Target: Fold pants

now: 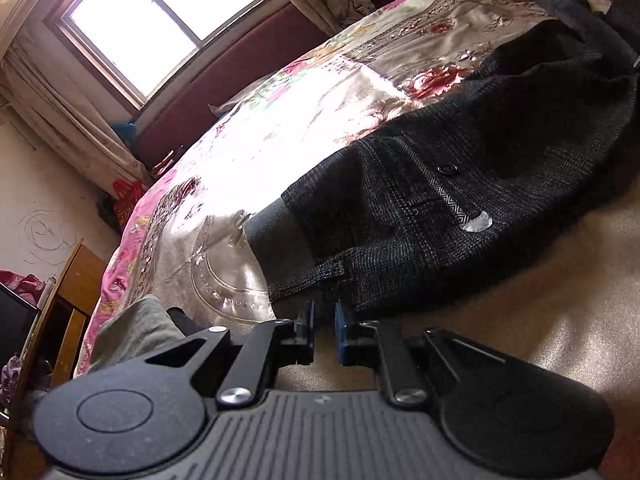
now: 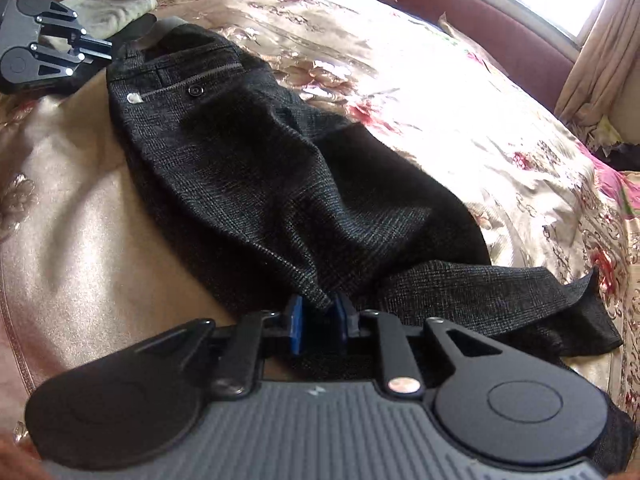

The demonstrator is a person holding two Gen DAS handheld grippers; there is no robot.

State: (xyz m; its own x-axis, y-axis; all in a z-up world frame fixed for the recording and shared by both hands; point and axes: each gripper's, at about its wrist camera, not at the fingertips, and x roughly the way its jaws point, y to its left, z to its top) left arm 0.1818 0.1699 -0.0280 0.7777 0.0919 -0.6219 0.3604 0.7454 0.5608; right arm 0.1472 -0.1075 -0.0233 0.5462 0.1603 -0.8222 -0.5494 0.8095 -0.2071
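Note:
Dark grey checked pants (image 1: 460,200) lie on a floral satin bedspread (image 1: 280,120), back pocket and button up. In the left wrist view my left gripper (image 1: 323,322) sits just short of the waistband corner, its blue pads a narrow gap apart with nothing between them. In the right wrist view the pants (image 2: 248,168) run from the waistband at the far left to the legs near me. My right gripper (image 2: 320,316) is shut on a pinch of leg fabric. The left gripper (image 2: 114,54) shows at the waistband.
A beige garment (image 2: 112,8) lies beyond the waistband. A dark red headboard (image 1: 240,68) and a window (image 1: 160,20) stand past the bed. A wooden cabinet (image 1: 68,300) is at the bed's side. More dark clothes (image 1: 580,12) lie at the far end.

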